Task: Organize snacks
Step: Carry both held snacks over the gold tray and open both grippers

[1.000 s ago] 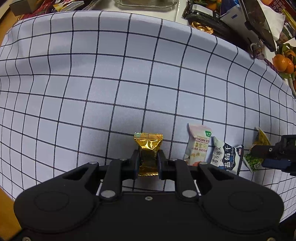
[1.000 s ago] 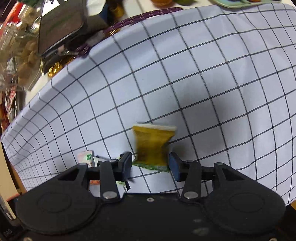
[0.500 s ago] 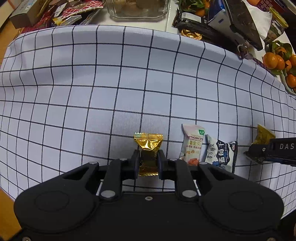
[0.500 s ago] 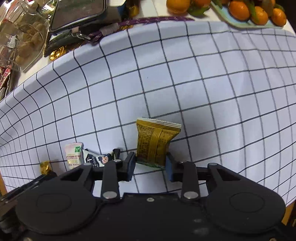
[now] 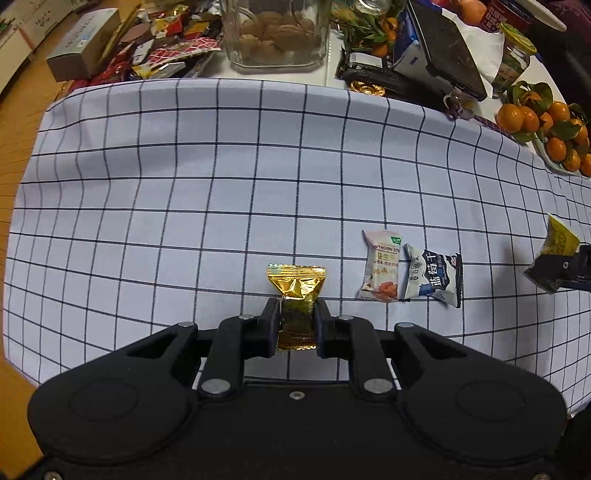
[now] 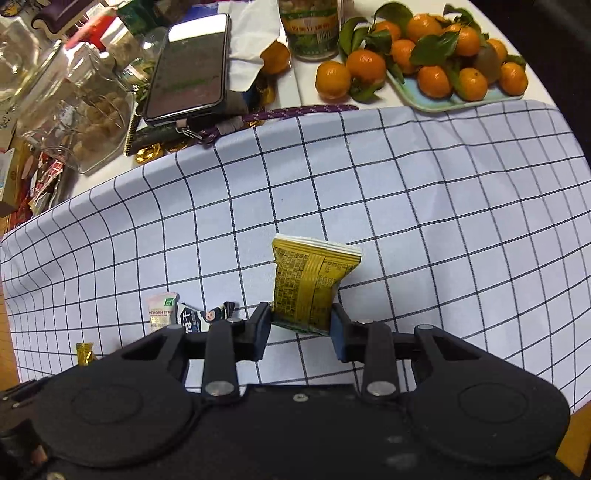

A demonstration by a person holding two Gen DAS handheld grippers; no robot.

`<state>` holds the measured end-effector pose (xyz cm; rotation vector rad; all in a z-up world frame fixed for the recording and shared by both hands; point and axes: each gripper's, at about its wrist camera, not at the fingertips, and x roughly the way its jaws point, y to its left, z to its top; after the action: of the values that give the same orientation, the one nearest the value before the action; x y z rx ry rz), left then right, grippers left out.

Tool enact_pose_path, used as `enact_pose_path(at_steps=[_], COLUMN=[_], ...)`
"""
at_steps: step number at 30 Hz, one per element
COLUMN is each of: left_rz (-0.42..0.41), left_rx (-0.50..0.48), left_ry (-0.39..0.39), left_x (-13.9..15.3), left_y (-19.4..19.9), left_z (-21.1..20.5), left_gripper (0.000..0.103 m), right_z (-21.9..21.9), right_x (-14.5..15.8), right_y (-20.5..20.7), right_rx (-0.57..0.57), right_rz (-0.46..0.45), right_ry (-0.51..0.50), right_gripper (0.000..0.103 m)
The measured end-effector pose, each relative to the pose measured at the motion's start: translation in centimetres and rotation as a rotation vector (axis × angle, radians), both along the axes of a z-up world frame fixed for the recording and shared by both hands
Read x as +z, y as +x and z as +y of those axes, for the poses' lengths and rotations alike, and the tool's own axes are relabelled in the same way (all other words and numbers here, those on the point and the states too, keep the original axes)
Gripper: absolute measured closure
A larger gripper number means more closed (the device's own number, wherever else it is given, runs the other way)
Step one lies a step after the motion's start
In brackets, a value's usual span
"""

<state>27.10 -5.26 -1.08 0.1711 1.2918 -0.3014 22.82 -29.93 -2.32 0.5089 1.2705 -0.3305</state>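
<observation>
White cloth with a dark grid (image 5: 184,184) spread over the table; clutter along its far edge, a glass jar of nuts (image 5: 277,33) and a tray of mandarins (image 6: 443,99) among it. On the cloth, two small packets lie side by side and touching: a pale pink-and-white sachet (image 5: 380,266) and a dark blue-and-white sachet (image 5: 432,277), long axes both running away from the left wrist camera. Right gripper (image 6: 301,332) clamped on the lower end of a yellow-green printed snack pouch (image 6: 310,284), which stands upright out of the jaws, clear of the cloth. Left gripper (image 5: 297,325) pinched tight across the waist of a small gold foil candy packet (image 5: 295,284), also upright and off the cloth. Key relation: the lying pair sits between the two grippers, to the right of the left one and to the left of the right one. Judged: the left is somewhat nearer, so its candy would likely join the row first, on the pink sachet's free side, with its long axis parallel.
</observation>
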Motion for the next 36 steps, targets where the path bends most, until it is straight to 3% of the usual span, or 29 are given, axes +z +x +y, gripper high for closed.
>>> enact_pose_path(at_steps=[5,11,19,23,26,36], left_rz=[-0.057,-0.025,0.042,0.036,0.046,0.07], left_rx=[0.023,0.024,-0.038,-0.05,-0.037,0.005], left_ry=[-0.039,-0.121,-0.108,-0.068,-0.084,-0.067], left_x=[1.6,2.7,2.6,2.6,2.8,2.7], left_y=[-3.6,-10.4,-15.4,-15.7,-15.5,-15.4], left_z=[0.9,2.6,2.5,2.3,2.6,3.9], left_gripper=[0.078,0.078,0.078,0.077,0.076,0.071], right_z=[1.8,5.2,8.3,9.6,10.4,12.4], right_x=[2.4,4.6,3.4,2.0,1.6,3.3], right_y=[-4.1,-12.5,-20.6,-22.1,-22.5,-21.1], right_rx=[0.013,0.022,0.017,0.049,0.071,0.159], right_rz=[-0.111,-0.199,-0.129,-0.046,-0.019,-0.059], right_ry=[0.006,-0.016,0.013,0.022,0.038,0.104], right_gripper=[0.068,0.068,0.068,0.067,0.067,0.067])
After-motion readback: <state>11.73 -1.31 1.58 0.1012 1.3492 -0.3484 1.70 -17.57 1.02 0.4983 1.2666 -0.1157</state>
